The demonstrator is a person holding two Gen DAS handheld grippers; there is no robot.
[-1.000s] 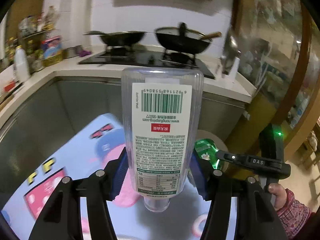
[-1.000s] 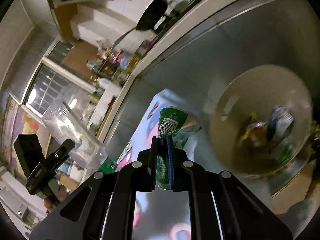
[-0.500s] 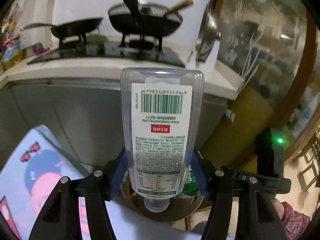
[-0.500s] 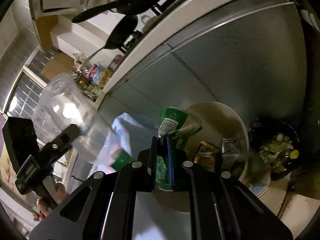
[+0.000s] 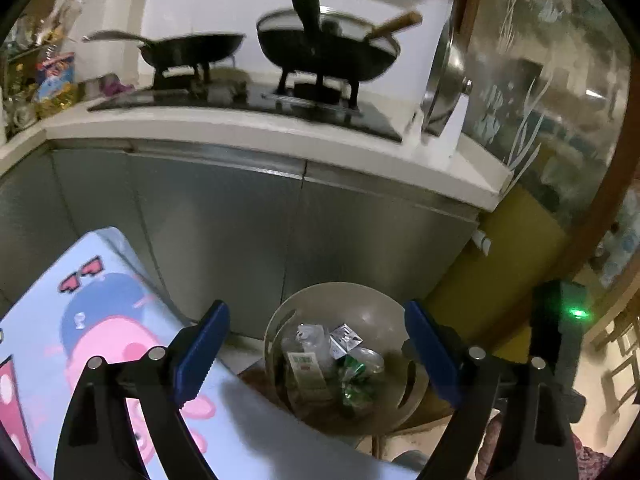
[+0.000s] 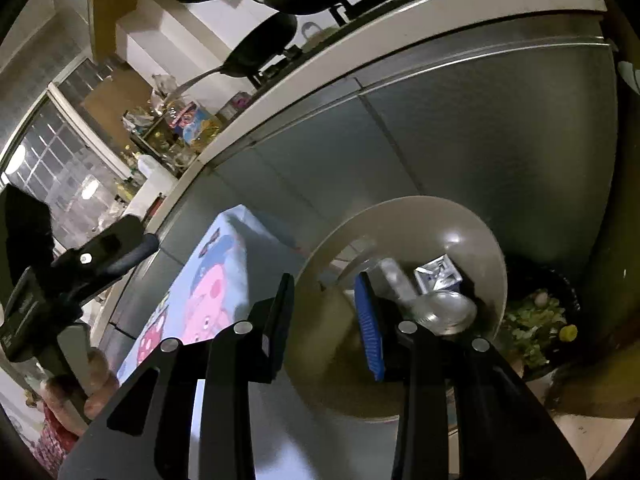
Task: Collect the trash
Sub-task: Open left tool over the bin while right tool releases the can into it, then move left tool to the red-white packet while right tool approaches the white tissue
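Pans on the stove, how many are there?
2. A shallow black frying pan sits on the left burner, its long handle pointing left. A bigger black pan, with a glass lid and wooden handle, sits on the right burner. None seem hidden.

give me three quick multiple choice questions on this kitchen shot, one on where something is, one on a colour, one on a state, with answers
1. Where is the clear bottle?
A. in the left hand-held gripper
B. in the bin
C. on the stove

2. What colour are the gripper pads?
A. blue
B. red
C. white

3. How does the left hand-held gripper stand?
A. shut on a bottle
B. shut on nothing
C. open, holding nothing

Answers:
1. B, the bottle lies among the trash inside the beige bin.
2. A, both views show blue pads on black fingers.
3. C, its jaws are wide apart over the bin with nothing between them; the right hand-held gripper is open too.
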